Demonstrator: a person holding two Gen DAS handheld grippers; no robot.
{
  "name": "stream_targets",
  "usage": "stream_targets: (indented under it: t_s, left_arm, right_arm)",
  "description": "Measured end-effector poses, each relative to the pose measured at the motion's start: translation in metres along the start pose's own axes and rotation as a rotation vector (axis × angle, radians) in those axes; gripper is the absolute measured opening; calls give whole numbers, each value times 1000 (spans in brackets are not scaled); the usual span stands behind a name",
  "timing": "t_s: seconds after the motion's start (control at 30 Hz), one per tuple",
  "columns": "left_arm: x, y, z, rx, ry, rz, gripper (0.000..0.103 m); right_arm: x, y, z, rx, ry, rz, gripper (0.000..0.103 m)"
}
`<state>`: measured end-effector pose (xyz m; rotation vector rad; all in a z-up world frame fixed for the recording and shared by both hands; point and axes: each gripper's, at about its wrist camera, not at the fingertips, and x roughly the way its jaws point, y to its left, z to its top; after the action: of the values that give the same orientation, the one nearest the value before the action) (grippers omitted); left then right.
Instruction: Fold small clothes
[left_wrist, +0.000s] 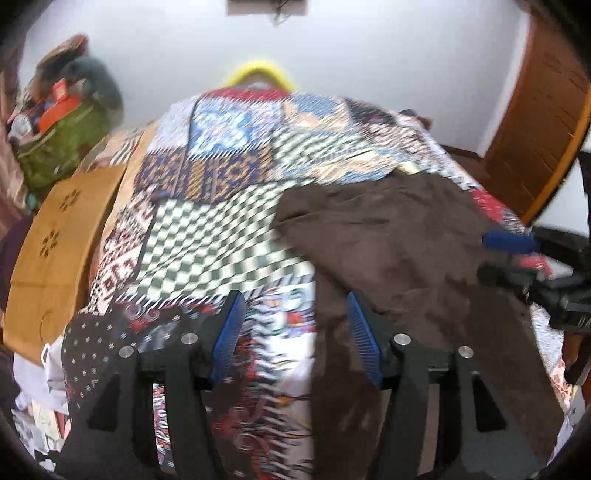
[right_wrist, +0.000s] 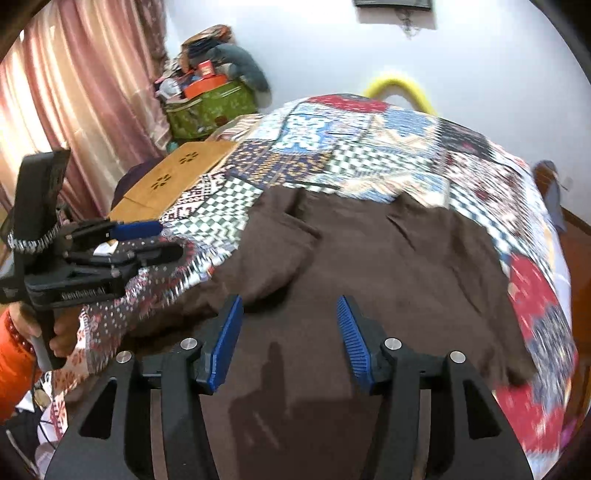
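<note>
A dark brown garment (right_wrist: 369, 258) lies spread on a patchwork bedspread (right_wrist: 332, 147); in the left wrist view it (left_wrist: 406, 258) fills the right half. My right gripper (right_wrist: 288, 314) is open and empty, low over the garment's near part. My left gripper (left_wrist: 295, 310) is open and empty, over the garment's left edge where it meets the bedspread (left_wrist: 221, 221). The left gripper also shows at the left of the right wrist view (right_wrist: 162, 240), jaws apart. The right gripper shows at the right edge of the left wrist view (left_wrist: 506, 254).
A tan wooden board (right_wrist: 173, 177) lies at the bed's left side. A green bag (right_wrist: 210, 107) piled with things stands in the far left corner by pink curtains (right_wrist: 74, 92). A yellow ring (right_wrist: 399, 86) lies beyond the bed. A wooden door (left_wrist: 535, 122) is at right.
</note>
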<state>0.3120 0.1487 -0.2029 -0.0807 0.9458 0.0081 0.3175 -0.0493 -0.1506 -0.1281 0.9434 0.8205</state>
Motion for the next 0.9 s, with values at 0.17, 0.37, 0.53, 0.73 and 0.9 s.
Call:
stream_targets:
  t_s: [0.17,0.37,0.53,0.73,0.9]
  left_arm:
    - [40,11,-2,-46,86,-8,57]
    - [67,-4,0,-33,123,-81,57]
    - [79,-17,-1,27,121,-29,57]
    - [78,-17,-7,34,97,21,60]
    - [78,-4,-8,16,99,108,76]
  right_arm:
    - [58,-6,39,-11,35,-32,55]
    - [122,-21,54,16,154,26,45]
    - [121,-10,45,-62,166,86,10]
    - [88,-6,35,-121,79,46,7]
    - [65,-29,30,-90,51,-46,6]
